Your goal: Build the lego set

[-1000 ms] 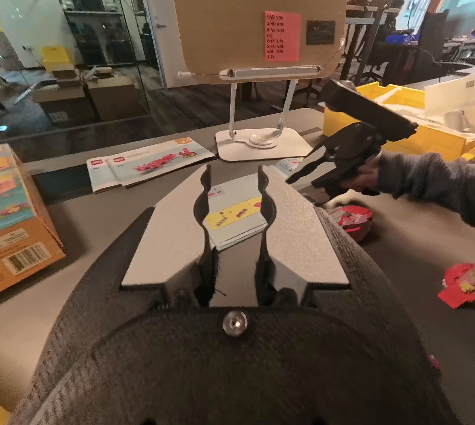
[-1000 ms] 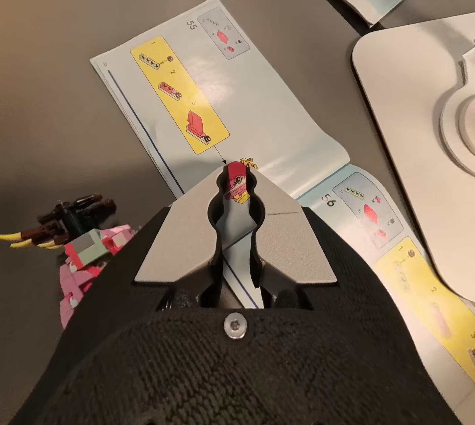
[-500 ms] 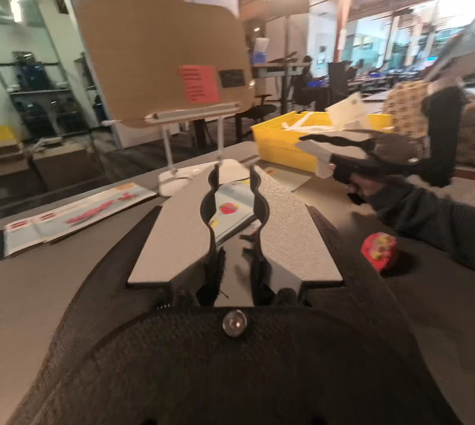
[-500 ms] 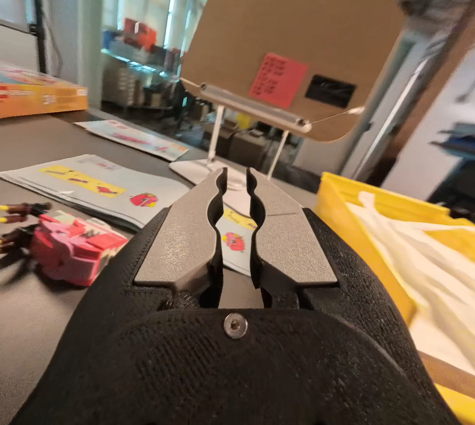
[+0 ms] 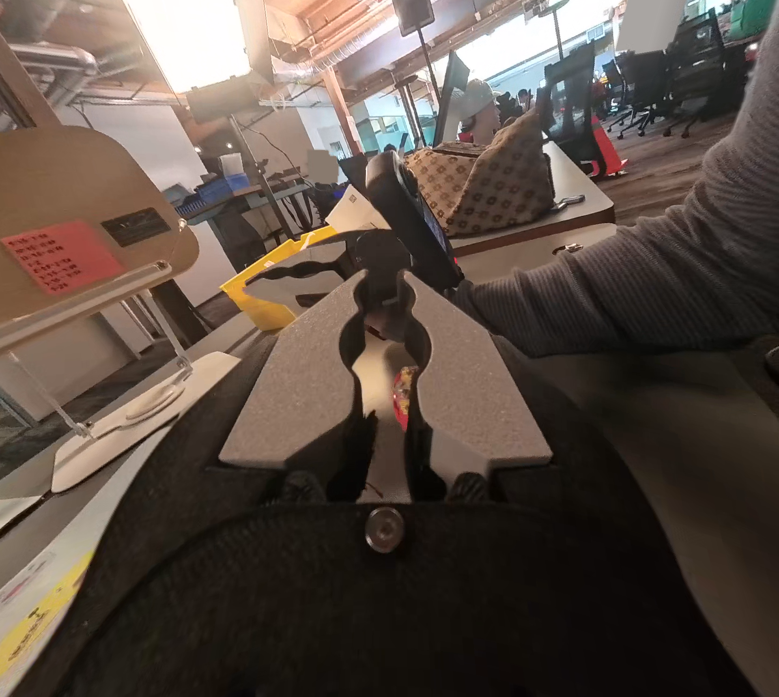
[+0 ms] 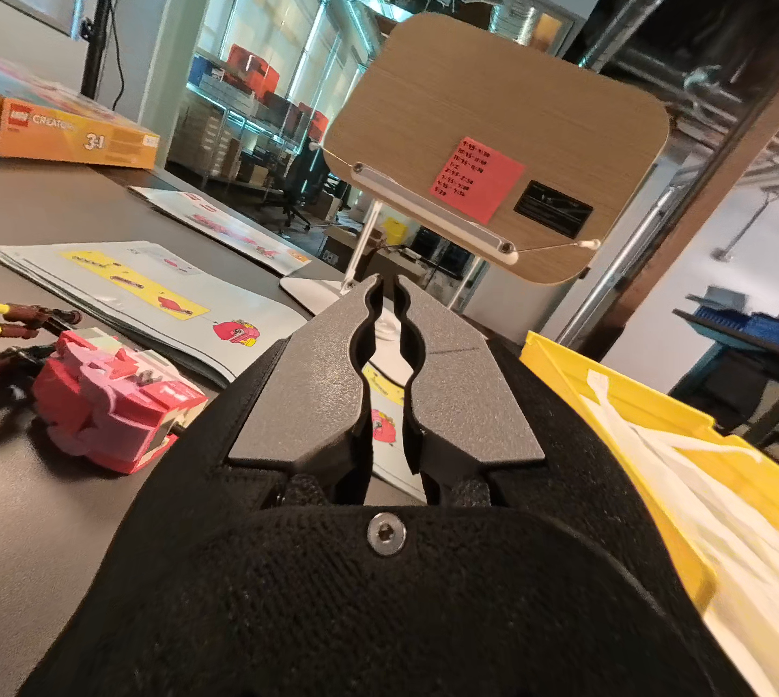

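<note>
Left tongs (image 5: 381, 280) stand a narrow way apart with nothing pressed between the pads; beyond their tips, in line with the slot, is the dark body of the other handheld tool, gripped by a grey-sleeved arm (image 5: 632, 276). Right tongs (image 6: 388, 281) are nearly together, a thin slit showing at the tips, nothing in them, raised off the tabletop (image 6: 84, 508) and aimed at the book stand (image 6: 497, 154). Landmark: that stand, a wood-coloured board on a white base plate. Just left of its base lies an open instruction booklet (image 6: 139, 293), its near edge running toward the right tongs; a second booklet (image 6: 227, 221) lies farther left and back. A pink and red brick model (image 6: 114, 394) sits on the tabletop left of the booklet, close by the right tongs' flank, with bare tabletop in front of it. An orange box (image 6: 76, 133) sits far left of the stand. Right of the stand, a yellow bin (image 6: 632, 415) with white plastic bags closes that side.
</note>
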Demonstrator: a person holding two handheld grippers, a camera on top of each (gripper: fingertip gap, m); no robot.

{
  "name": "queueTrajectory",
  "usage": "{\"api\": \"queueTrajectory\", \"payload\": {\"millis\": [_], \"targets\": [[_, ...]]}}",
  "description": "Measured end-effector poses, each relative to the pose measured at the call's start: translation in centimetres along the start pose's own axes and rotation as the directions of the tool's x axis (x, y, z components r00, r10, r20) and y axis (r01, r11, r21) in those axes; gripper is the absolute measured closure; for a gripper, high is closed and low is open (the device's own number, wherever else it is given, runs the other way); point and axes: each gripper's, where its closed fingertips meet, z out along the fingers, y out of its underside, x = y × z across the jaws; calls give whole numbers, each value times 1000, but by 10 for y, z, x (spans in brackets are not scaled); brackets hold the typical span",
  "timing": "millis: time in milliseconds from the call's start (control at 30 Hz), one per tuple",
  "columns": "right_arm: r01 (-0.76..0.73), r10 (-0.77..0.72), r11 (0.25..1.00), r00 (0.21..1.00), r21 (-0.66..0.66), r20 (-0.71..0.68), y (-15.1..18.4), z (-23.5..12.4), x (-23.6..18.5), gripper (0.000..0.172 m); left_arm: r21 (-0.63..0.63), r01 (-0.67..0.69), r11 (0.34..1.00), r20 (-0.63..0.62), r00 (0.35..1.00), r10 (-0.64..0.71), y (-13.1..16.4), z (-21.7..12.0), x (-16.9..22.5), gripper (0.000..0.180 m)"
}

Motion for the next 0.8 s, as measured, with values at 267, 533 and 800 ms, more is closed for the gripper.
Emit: {"api": "queueTrajectory", "payload": {"millis": [267,533,800], "targets": [[-104,104,994,995,34,15,-2,-2,5,168,-32,10,999,2,1000,-10,7,2,-3,170],[-146,140,987,987,72,79,-9,-4,-2,163,-12,104,995,58,993,-103,3,-3,-23,165],[-198,193,977,979,75,63,-7,-5,7,161,84,152,985,307,936,-170,-83,-83,-89,138]]}}
